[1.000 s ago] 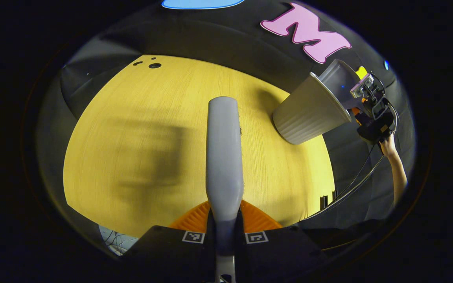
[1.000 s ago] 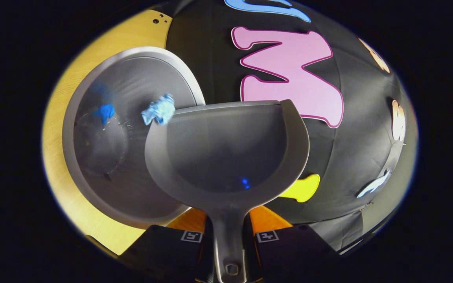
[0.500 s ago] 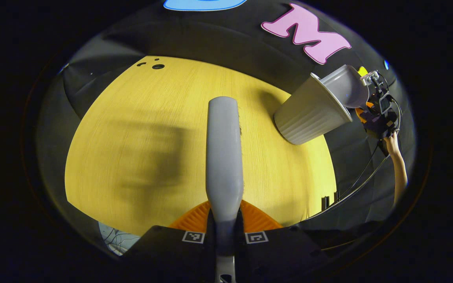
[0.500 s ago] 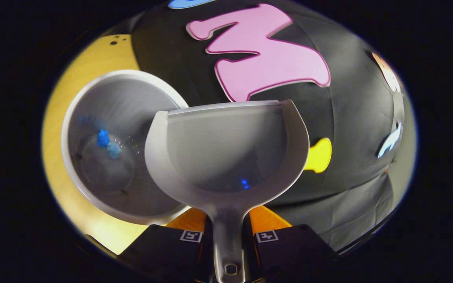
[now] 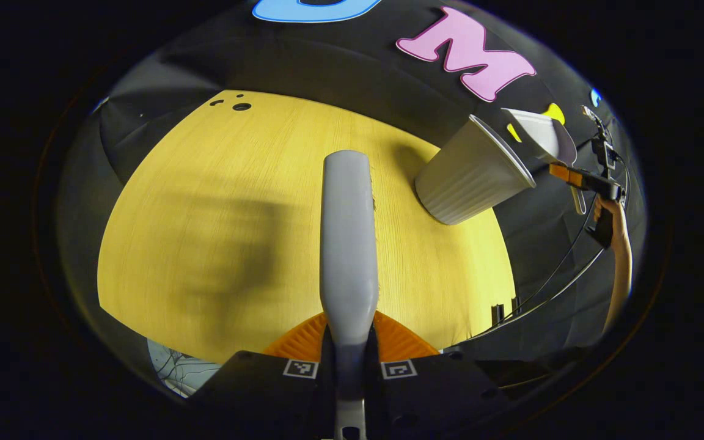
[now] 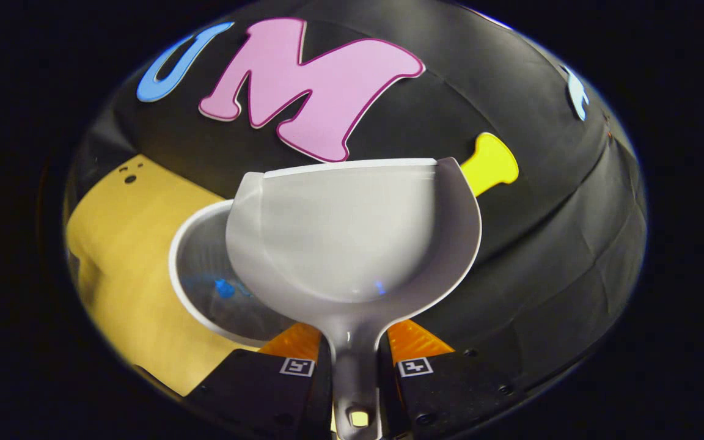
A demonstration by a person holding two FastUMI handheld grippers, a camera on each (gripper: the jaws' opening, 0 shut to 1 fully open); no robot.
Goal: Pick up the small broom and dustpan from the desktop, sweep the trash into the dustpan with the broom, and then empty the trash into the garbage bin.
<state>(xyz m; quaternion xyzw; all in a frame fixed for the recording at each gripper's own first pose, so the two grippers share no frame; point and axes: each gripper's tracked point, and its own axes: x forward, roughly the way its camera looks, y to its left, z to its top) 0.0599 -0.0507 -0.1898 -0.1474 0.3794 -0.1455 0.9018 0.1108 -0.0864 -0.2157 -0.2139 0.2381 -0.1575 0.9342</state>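
The left gripper (image 5: 350, 366) is closed on the grey broom (image 5: 348, 244), held above the yellow desktop (image 5: 205, 244). The right gripper (image 6: 355, 366) clamps the handle of the grey dustpan (image 6: 352, 232), held above the pale garbage bin (image 6: 205, 275), where blue trash (image 6: 225, 287) lies inside.

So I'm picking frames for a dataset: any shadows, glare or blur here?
Left gripper view: a broad soft shadow falls on the desk left of the broom; fisheye bends the desk's edges. Right gripper view: the dustpan looks brightly lit and pale; the blue trash in the bin looks soft.
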